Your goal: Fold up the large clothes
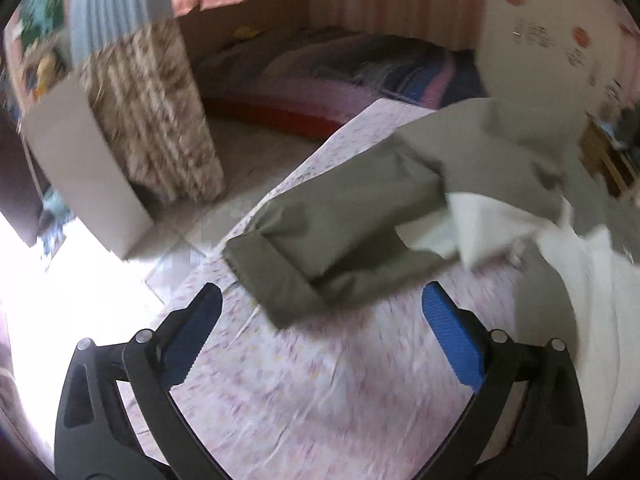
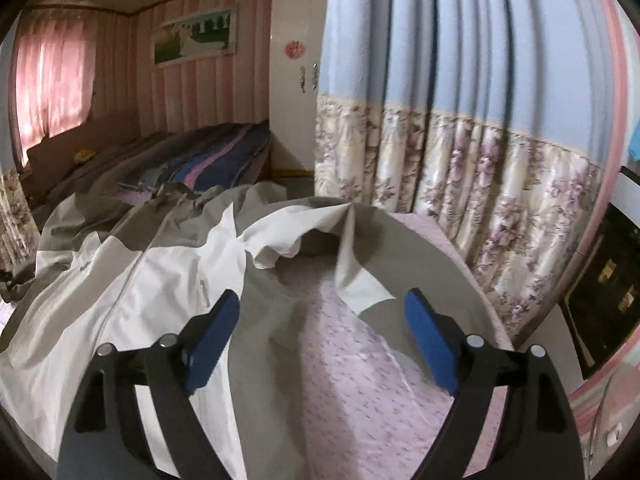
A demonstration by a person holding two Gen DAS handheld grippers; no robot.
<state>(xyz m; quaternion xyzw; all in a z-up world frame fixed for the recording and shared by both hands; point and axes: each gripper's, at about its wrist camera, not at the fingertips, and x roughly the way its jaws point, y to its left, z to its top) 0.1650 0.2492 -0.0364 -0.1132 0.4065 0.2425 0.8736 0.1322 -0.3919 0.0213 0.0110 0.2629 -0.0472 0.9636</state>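
A bedroom: a pink flowered sheet point(image 1: 312, 380) covers the work surface, curtains point(image 2: 460, 160) behind it. The jacket point(image 1: 460, 152), olive and white, sprawls across the sheet. In the left view its sleeve point(image 1: 332, 240) reaches toward 8 o'clock, cuff point(image 1: 276, 280) just ahead of the left gripper point(image 1: 322, 340), which is released and empty. The right gripper point(image 2: 322, 340) is likewise spread wide, holding nothing, a rumpled hem point(image 2: 320, 224) at 12 o'clock. The fabric looks light, limp and probably slick; pinch cuff and hem edge.

My left hand-held gripper point(image 1: 322, 304) hangs with jaws spread wide just short of the jacket point(image 1: 340, 232) sleeve; my right hand-held gripper point(image 2: 322, 312) gapes empty over its hem.
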